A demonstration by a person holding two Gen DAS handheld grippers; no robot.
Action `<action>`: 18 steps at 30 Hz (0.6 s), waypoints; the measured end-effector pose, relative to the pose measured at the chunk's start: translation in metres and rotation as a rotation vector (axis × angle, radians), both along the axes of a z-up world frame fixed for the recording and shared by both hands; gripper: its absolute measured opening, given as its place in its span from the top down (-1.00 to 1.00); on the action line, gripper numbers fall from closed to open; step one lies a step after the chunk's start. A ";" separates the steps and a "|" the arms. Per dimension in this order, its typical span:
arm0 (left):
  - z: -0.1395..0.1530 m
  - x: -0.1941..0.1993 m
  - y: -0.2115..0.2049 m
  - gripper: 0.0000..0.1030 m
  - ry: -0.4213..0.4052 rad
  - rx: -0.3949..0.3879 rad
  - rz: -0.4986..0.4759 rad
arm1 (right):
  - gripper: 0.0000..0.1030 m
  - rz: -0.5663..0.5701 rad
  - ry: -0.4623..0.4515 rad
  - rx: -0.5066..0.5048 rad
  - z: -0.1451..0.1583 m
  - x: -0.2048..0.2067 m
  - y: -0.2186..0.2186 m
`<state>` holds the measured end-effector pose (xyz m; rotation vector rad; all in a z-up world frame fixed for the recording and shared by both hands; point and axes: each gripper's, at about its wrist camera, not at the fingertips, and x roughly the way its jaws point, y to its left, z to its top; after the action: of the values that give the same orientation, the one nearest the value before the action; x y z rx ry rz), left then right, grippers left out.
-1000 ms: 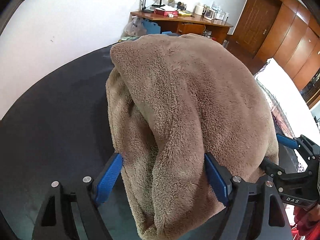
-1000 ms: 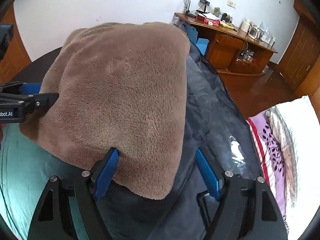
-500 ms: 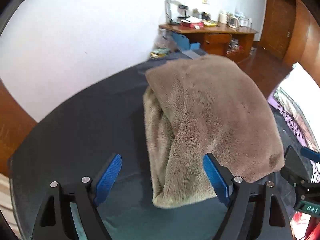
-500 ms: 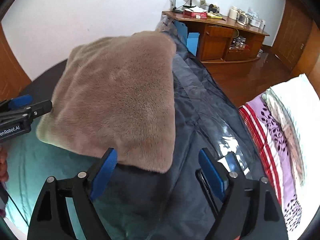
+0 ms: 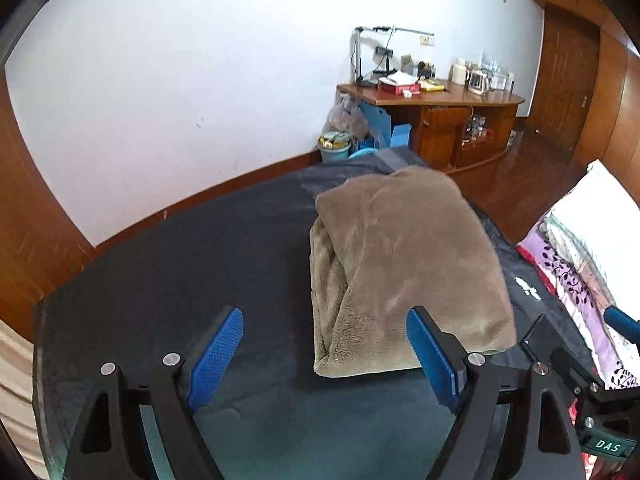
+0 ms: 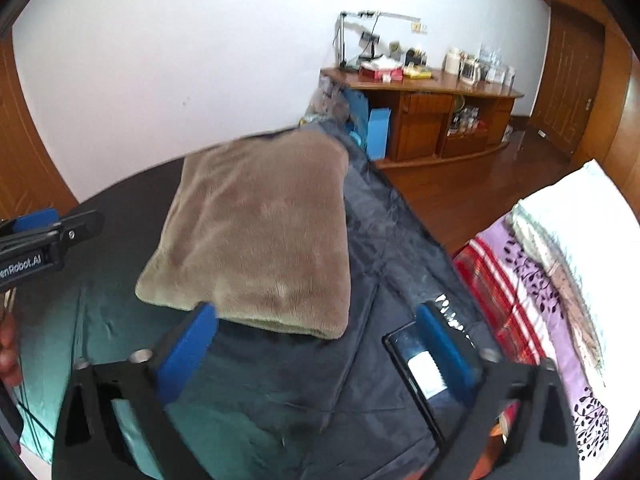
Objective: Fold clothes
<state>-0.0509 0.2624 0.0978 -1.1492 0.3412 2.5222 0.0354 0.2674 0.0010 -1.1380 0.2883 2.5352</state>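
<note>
A folded brown fleece garment lies as a thick bundle on the dark cloth-covered table. In the right wrist view the same garment shows its flat top. My left gripper hangs open above the garment's near left corner, nothing between its blue pads. My right gripper is lifted off the garment's near right corner. Its jaws are opening wide, and nothing is held. Each gripper shows at the edge of the other's view: the right one, the left one.
A dark phone lies on the cloth near my right gripper's right finger. A bed with patterned covers stands to the right. A wooden desk with clutter is at the far wall. A person's hand is at the left edge.
Both grippers let go of the garment and rose back from it. The garment now lies farther off and smaller in both views. The right jaws have spread wider.
</note>
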 end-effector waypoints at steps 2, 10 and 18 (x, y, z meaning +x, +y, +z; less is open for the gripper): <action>0.008 0.008 -0.002 -0.67 0.018 -0.005 0.002 | -0.99 -0.001 0.007 0.027 0.007 0.003 -0.003; 0.024 0.021 -0.012 -0.67 0.004 0.039 -0.002 | -0.99 -0.025 -0.036 0.108 0.013 -0.010 -0.009; 0.029 0.021 -0.021 -0.67 -0.002 0.051 0.002 | -0.99 -0.041 -0.046 0.172 0.023 -0.017 -0.019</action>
<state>-0.0297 0.2416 0.1266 -1.1331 0.2743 2.5162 0.0181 0.2486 0.0242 -1.1106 0.0788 2.4405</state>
